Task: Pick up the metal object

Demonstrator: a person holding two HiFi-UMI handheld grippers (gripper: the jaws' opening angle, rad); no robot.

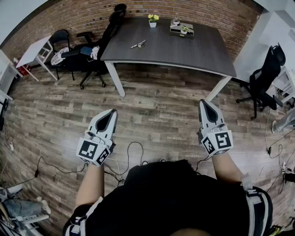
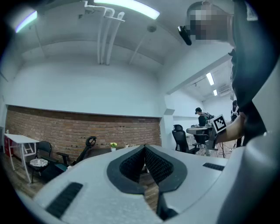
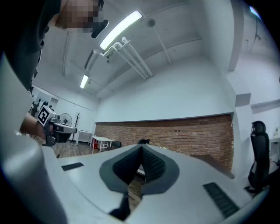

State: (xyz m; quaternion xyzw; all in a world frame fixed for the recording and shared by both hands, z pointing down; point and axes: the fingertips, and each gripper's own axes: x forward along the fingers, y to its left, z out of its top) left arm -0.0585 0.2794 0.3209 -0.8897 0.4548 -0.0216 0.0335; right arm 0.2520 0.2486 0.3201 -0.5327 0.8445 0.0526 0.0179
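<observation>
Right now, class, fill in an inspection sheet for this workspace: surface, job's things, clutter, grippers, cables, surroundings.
Surface: dark table, well ahead of the person.
Job's things: metal object lies on the table near its left edge, untouched.
Clutter: yellow flower pot and plant tray at the table's far edge.
Grippers: left gripper and right gripper, jaws together, empty, held over the floor.
Cables: cables trail across the wooden floor near the person.
Surroundings: brick wall, office chair, white side table.
</observation>
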